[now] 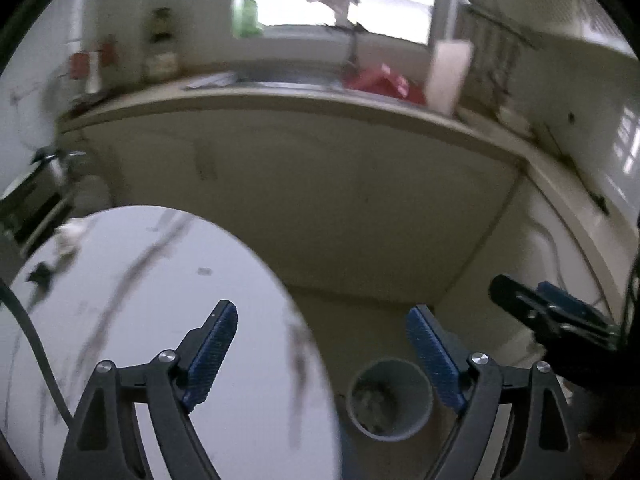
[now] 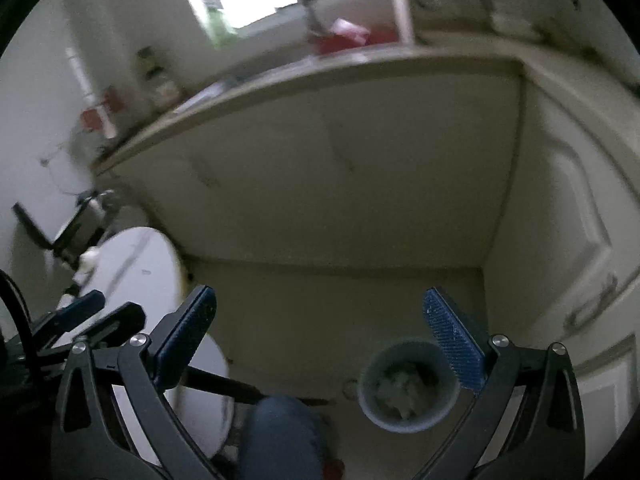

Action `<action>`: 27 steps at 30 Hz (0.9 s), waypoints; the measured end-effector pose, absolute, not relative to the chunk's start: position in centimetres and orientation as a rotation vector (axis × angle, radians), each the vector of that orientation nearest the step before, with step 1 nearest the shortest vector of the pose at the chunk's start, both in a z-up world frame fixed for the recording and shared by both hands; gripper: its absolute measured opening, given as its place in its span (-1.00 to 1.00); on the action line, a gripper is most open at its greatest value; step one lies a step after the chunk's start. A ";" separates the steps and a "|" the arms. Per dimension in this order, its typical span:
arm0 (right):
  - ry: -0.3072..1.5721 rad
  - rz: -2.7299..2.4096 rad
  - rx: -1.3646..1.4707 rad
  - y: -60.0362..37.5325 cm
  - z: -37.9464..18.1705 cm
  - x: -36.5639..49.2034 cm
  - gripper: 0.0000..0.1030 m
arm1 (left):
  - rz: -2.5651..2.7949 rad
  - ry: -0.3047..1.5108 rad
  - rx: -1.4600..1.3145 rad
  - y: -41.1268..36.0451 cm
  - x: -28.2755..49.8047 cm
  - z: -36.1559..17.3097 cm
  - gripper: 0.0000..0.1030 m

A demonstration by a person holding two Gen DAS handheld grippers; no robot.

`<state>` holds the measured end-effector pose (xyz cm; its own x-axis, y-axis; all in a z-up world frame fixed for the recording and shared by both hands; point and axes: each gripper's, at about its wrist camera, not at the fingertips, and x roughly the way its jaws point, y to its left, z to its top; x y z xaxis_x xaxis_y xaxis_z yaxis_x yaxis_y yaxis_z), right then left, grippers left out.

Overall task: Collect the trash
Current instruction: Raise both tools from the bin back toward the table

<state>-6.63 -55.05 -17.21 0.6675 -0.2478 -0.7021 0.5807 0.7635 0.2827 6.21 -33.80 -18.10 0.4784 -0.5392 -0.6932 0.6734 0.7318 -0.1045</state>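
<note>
A round grey bin [image 1: 390,398] stands on the floor below both grippers, with crumpled pale trash [image 2: 402,392] inside it. My left gripper [image 1: 322,320] hangs open above the floor between the white table and the bin [image 2: 408,386], nothing between its blue pads. My right gripper [image 2: 320,304] is open wide and empty, high over the floor, its right finger [image 2: 454,338] overlapping the bin's rim in the picture. The right gripper [image 1: 552,312] also shows at the right edge of the left wrist view. Small pale bits [image 1: 68,236] lie at the table's far left edge.
A round white marbled table [image 1: 160,320] fills the left. A cream counter front [image 1: 340,184] and a cupboard door [image 2: 560,220] wall in the floor corner. The counter top carries red items [image 1: 384,82], a white roll [image 1: 448,76] and bottles [image 1: 162,46]. A person's blue-clad knee [image 2: 280,436] is at the bottom.
</note>
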 end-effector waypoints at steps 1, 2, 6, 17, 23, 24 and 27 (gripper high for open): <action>0.686 -0.480 0.507 -54.2 -16.5 -5.8 1.00 | -0.730 0.761 0.176 -32.0 6.9 -17.9 0.65; 0.673 -0.457 0.481 -52.8 -15.3 -4.9 1.00 | -0.706 0.745 0.155 -30.3 7.1 -17.5 0.67; 0.648 -0.394 0.394 -48.4 -12.2 -2.0 1.00 | -0.623 0.685 0.091 -23.4 7.6 -15.4 0.78; 0.578 -0.154 0.238 -33.9 -7.4 7.0 1.00 | -0.317 0.564 0.029 -10.2 5.8 -15.3 0.92; 0.608 -0.040 0.167 -27.8 -8.3 10.7 1.00 | -0.173 0.609 -0.018 -6.4 6.3 -17.4 0.94; 0.617 -0.032 0.161 -27.3 -8.5 11.2 1.00 | -0.164 0.622 -0.027 -5.7 6.4 -17.8 0.94; 0.648 -0.002 0.149 -25.8 -9.5 12.9 1.00 | -0.153 0.650 -0.046 -4.7 7.1 -18.4 0.94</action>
